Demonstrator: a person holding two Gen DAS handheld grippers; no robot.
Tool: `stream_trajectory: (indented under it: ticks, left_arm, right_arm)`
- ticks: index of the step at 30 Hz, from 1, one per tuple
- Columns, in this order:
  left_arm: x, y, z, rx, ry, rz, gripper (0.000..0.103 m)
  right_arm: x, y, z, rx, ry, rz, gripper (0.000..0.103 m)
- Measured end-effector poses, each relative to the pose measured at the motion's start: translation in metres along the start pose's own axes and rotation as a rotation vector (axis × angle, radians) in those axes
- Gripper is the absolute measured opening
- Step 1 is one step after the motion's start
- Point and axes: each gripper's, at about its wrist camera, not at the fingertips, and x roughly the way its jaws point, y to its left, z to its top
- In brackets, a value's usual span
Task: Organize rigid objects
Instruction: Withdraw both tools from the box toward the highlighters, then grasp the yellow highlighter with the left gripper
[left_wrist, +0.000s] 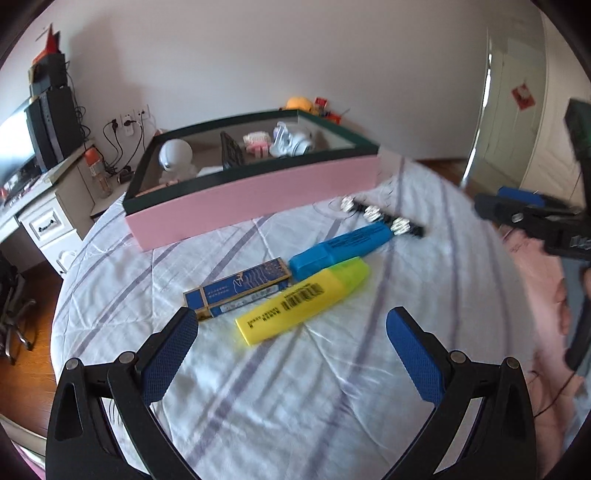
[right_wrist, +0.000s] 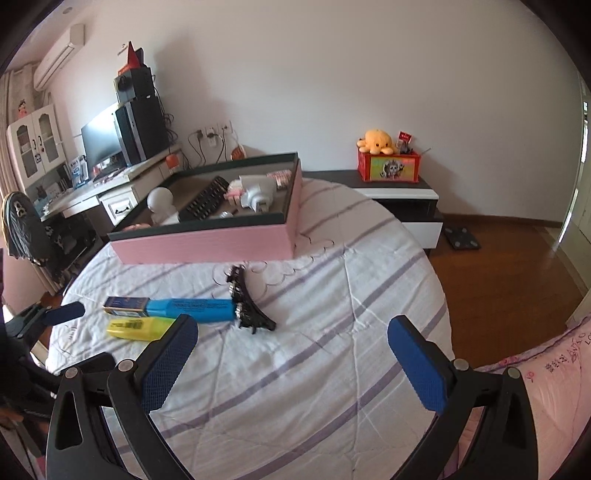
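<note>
1. Left gripper (left_wrist: 291, 332): fingers spread wide apart and holding nothing, poised above the striped bedsheet (left_wrist: 295, 398), just short of the yellow highlighter (left_wrist: 303, 301).
2. Right gripper (right_wrist: 291, 339): fingers likewise spread wide, nothing between them, above the sheet on the near side of the black hair clip (right_wrist: 245, 301).
3. Yellow highlighter: lies flat on the sheet, barcode upward, alongside and touching the blue highlighter (left_wrist: 341, 247).
4. Blue highlighter: lies flat; one end meets the small blue carton (left_wrist: 238, 291), the other end meets the hair clip.
5. Small blue carton: flat on the sheet, end to end with the blue highlighter.
6. Black hair clip: studded with shiny stones, resting on the sheet between the highlighters and the pink box (left_wrist: 255, 195).
7. Pink box: open-topped, dark-rimmed, set on the far part of the bed; it contains a white round-headed figure (left_wrist: 175, 157), a black abacus-like frame (right_wrist: 205, 199), a white camera-like object (right_wrist: 256, 192) and small pink items.
</note>
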Motion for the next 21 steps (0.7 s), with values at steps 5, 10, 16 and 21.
stream_trajectory:
  ticks: [5, 10, 16, 21]
  left_arm:
    - [0.027, 0.001, 0.005, 0.060, 0.060, 0.007, 0.103]
    - [0.034, -0.010, 0.012, 0.136, 0.055, -0.028, 0.089]
    - [0.029, -0.029, 0.011, 0.194, 0.069, -0.051, 0.055]
    - [0.029, -0.028, 0.003, 0.142, 0.102, -0.076, 0.050]
  right_arm:
    - [0.006, -0.014, 0.000, 0.023, 0.006, -0.013, 0.103]
    - [0.012, -0.019, 0.002, 0.031, 0.014, -0.013, 0.103]
    - [0.018, -0.017, 0.003, 0.020, 0.027, -0.002, 0.103]
    - [0.016, -0.017, 0.001, 0.021, 0.025, 0.009, 0.103]
